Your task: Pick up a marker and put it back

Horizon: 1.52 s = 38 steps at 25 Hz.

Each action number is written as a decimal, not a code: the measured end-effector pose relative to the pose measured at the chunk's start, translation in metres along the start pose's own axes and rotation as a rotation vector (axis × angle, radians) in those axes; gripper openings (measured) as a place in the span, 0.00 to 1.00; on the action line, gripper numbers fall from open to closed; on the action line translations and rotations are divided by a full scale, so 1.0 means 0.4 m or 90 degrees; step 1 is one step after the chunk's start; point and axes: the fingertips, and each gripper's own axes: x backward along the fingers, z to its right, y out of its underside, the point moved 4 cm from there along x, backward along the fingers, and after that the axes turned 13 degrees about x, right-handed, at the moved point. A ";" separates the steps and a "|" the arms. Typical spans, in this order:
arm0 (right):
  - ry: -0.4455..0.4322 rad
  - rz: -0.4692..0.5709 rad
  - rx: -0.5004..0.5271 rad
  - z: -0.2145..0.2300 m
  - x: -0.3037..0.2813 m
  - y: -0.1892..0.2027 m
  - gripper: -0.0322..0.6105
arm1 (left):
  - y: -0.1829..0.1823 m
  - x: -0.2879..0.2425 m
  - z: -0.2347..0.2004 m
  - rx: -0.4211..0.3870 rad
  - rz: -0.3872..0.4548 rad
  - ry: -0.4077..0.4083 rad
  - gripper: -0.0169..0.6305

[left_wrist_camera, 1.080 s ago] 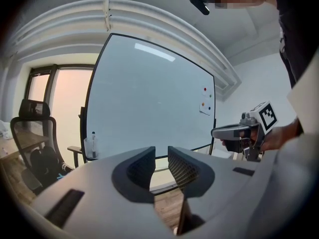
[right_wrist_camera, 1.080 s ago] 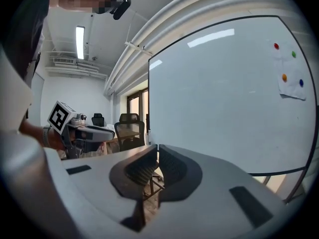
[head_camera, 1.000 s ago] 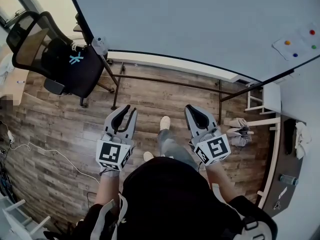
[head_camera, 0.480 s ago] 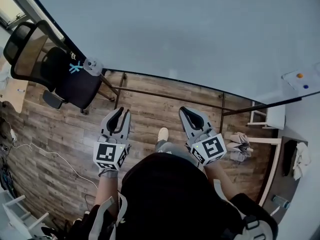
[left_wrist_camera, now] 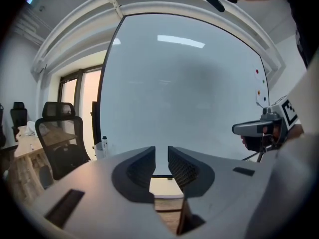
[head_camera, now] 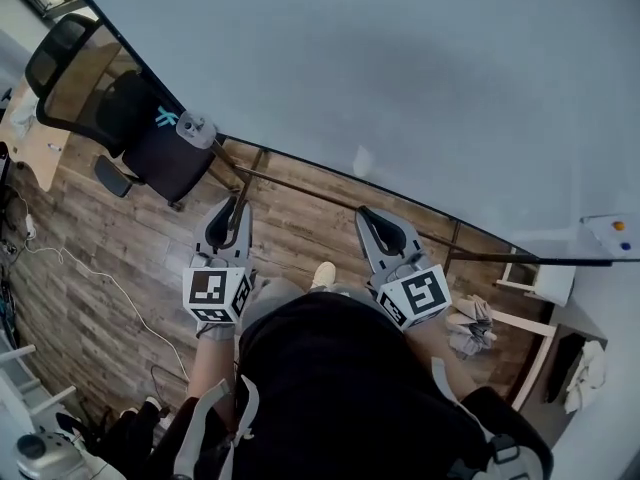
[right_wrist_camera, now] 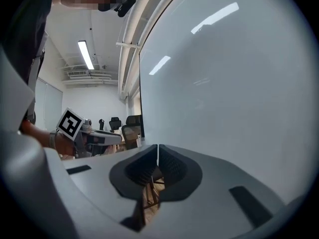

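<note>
A white marker (left_wrist_camera: 104, 143) stands upright in a small grey holder (head_camera: 194, 128) at the whiteboard's (head_camera: 400, 88) lower left corner. My left gripper (head_camera: 236, 211) hovers over the wooden floor, a little right of and below that holder, pointing at the board. In the left gripper view, my left gripper (left_wrist_camera: 161, 151) is open by a narrow gap with nothing in it. My right gripper (head_camera: 365, 214) is held beside it to the right, also facing the board. Seen close up, the right gripper (right_wrist_camera: 158, 151) has its jaws pressed together and empty.
A black office chair (head_camera: 110, 108) stands left of the board beside a wooden desk (head_camera: 28, 143). The board's metal stand legs (head_camera: 300, 190) cross the floor ahead. A white cable (head_camera: 100, 288) lies at the left. White shelving (head_camera: 540, 293) and a cloth (head_camera: 470, 330) are at right. Coloured magnets (head_camera: 620, 226) sit on the board.
Both grippers have travelled left along the whiteboard, so the holder and the chair are nearer and the magnets have slid off to the far right. The jaws look unchanged.
</note>
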 end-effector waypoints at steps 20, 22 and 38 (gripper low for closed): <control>0.027 -0.022 0.009 -0.043 -0.196 -0.057 0.08 | -0.053 -0.091 -0.295 0.026 -0.006 -0.064 0.14; 0.040 -0.026 0.010 -0.055 -0.217 -0.064 0.08 | -0.056 -0.106 -0.330 0.028 -0.014 -0.059 0.14; 0.136 -0.057 -0.007 -0.089 -0.304 -0.079 0.08 | -0.034 -0.226 -0.480 0.020 -0.100 -0.025 0.19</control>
